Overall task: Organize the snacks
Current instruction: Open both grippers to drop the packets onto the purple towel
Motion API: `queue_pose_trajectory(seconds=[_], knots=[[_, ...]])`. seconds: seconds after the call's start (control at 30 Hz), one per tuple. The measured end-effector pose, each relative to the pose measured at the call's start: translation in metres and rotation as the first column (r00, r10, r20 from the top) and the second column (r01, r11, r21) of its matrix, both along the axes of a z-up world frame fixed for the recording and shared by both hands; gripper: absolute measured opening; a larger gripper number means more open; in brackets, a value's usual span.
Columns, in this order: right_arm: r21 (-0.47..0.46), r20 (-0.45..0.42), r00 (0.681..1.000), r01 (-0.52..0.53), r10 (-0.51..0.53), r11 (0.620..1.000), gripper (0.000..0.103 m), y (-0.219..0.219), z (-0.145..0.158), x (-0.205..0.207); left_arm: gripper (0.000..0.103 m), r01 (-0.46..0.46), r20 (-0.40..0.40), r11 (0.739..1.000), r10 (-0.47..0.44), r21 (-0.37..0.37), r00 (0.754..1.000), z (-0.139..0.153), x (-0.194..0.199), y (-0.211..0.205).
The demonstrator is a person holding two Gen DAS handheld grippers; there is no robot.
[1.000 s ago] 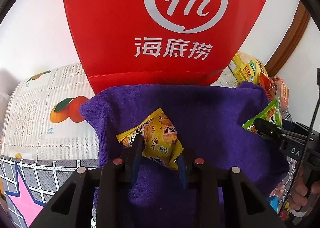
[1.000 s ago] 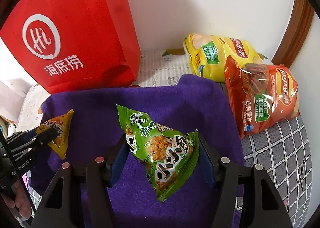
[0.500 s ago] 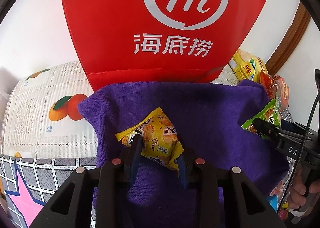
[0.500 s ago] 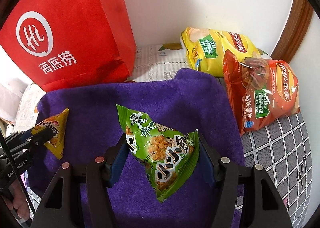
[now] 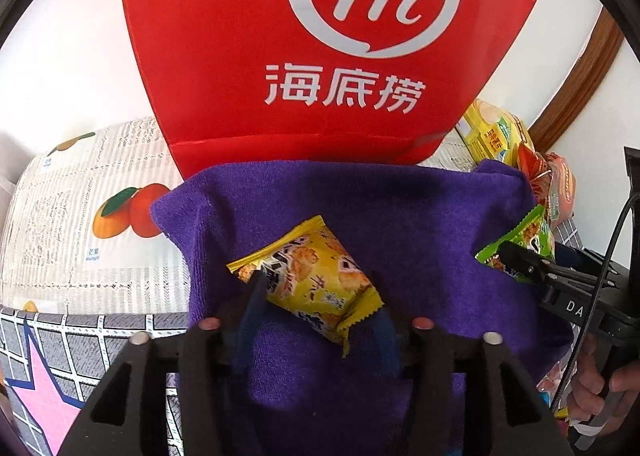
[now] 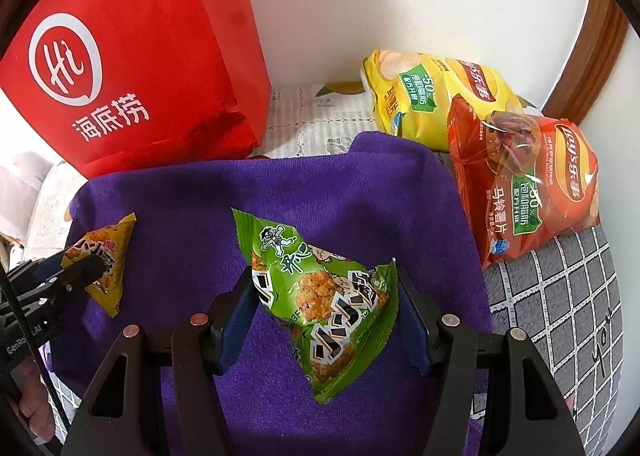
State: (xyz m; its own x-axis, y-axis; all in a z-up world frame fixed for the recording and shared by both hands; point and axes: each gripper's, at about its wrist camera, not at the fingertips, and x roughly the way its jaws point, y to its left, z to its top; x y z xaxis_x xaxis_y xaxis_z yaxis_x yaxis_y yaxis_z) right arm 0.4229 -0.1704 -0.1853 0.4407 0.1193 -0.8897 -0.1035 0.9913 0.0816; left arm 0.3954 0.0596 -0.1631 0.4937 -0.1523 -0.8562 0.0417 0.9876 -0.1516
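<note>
White wall behind, purple towel (image 6: 280, 192) below both grippers: left gripper (image 5: 316, 296) clamped on yellow snack packet (image 5: 312, 276), right gripper (image 6: 324, 296) clamped on green snack packet (image 6: 320, 288), red bag (image 5: 320, 56) ahead, neither packet stowed yet, likely midway.

Both wrist views look down, close, over the purple towel (image 5: 420, 216); each shares the red bag (image 6: 152, 56).

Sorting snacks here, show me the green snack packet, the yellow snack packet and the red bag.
green snack packet (image 6: 320, 292), right wrist view, printed front.
yellow snack packet (image 5: 316, 280), left wrist view, front middle.
red bag (image 5: 332, 56), left wrist view, front panel.
</note>
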Motion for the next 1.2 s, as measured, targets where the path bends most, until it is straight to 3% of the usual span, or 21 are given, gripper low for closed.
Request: queue_pose_trajectory(seconds=[0.03, 0.47, 1.03, 1.2], knots=[[0.000, -0.001, 1.000, 0.000, 0.000, 1.000, 0.064, 0.000, -0.001, 0.000, 0.061, -0.001, 0.004, 1.000, 0.001, 0.002, 1.000, 0.001, 0.000, 0.000], [-0.005, -0.013, 1.000, -0.006, 0.006, 1.000, 0.064, 0.003, -0.006, 0.004, 0.069, 0.001, 0.031, 1.000, -0.002, 0.010, 1.000, 0.010, -0.005, 0.004], [-0.009, -0.032, 0.999, -0.015, 0.015, 1.000, 0.066, 0.007, -0.011, 0.006, 0.070, 0.002, 0.023, 1.000, -0.002, -0.001, 1.000, 0.009, -0.002, 0.002], [-0.010, -0.026, 0.999, -0.020, 0.020, 1.000, 0.072, 0.008, -0.010, 0.005, 0.070, 0.005, 0.023, 1.000, -0.004, -0.026, 1.000, 0.010, -0.002, 0.006]])
